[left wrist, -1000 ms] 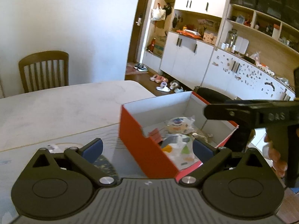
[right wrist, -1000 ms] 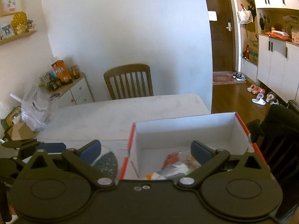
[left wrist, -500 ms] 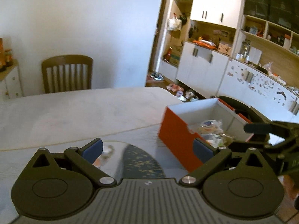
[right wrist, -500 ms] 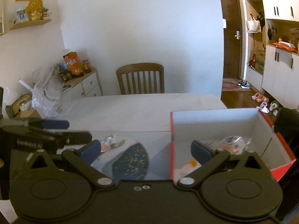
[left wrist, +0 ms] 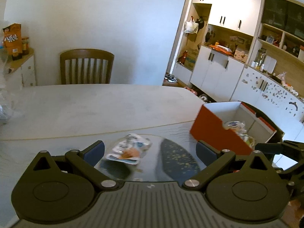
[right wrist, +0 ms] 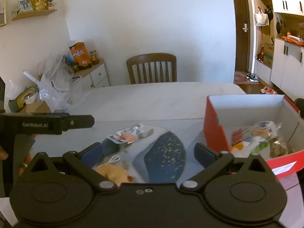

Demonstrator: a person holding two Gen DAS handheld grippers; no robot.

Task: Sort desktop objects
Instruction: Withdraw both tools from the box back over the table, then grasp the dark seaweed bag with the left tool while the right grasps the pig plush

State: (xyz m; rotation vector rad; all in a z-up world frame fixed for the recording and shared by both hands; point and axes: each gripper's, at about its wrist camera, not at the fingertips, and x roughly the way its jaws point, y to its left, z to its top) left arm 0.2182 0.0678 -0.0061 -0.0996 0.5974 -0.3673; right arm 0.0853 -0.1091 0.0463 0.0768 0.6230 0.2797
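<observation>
A red box (left wrist: 212, 131) with a white inside stands at the table's right end and holds several snack packets (right wrist: 262, 127). A white and orange snack packet (left wrist: 129, 148) lies on a round glass mat with dark blue patches. My left gripper (left wrist: 150, 150) hovers open just short of that packet, nothing between its fingers. My right gripper (right wrist: 148, 152) is open too, above the mat, with the packet (right wrist: 127, 135) ahead on the left and the box (right wrist: 214, 127) on the right. A yellow wrapped item (right wrist: 112, 172) with a white cord lies under its left finger.
The other gripper's black body (right wrist: 45, 123) reaches in from the left of the right wrist view. A wooden chair (left wrist: 86, 66) stands behind the pale table (left wrist: 95, 104). A side cabinet (right wrist: 91, 74) with bags and snacks is at the left, white cupboards (left wrist: 218, 72) at the right.
Both views have swung left, away from the box and toward the mat. The snack packet came into view ahead of both grippers. Both stayed open.
</observation>
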